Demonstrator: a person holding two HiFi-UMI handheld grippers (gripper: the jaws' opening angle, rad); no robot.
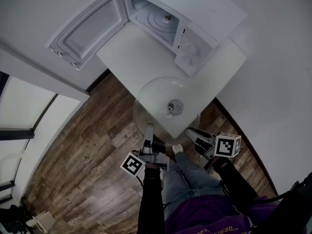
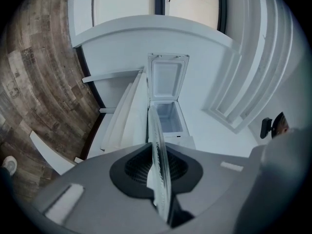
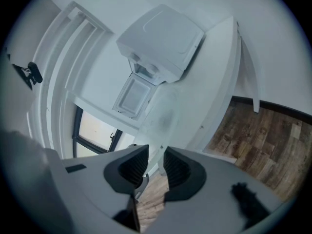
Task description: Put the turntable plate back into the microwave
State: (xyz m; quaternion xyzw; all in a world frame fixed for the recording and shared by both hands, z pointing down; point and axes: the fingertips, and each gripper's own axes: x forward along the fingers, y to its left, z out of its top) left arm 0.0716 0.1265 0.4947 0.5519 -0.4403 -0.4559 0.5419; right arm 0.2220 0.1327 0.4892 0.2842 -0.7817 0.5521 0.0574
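Observation:
The clear glass turntable plate (image 1: 152, 106) hangs level over the near corner of the white table (image 1: 141, 57). My left gripper (image 1: 149, 129) is shut on its near rim. In the left gripper view the plate (image 2: 158, 145) runs edge-on between the pads of that gripper (image 2: 159, 172). My right gripper (image 1: 191, 132) grips the rim at the near right, its jaws standing wider; there the plate (image 3: 163, 118) shows as a hazy disc reaching into this gripper (image 3: 156, 165). The white microwave (image 1: 195, 48) stands behind, its door (image 1: 92, 28) swung wide and its cavity (image 1: 156, 18) showing a hub in the floor.
The person's legs (image 1: 190, 179) and a shoe (image 1: 178, 149) are below the plate on the wooden floor (image 1: 87, 169). A window (image 1: 19, 111) lies at the left, and a white wall (image 1: 282, 82) runs along the right beside the table.

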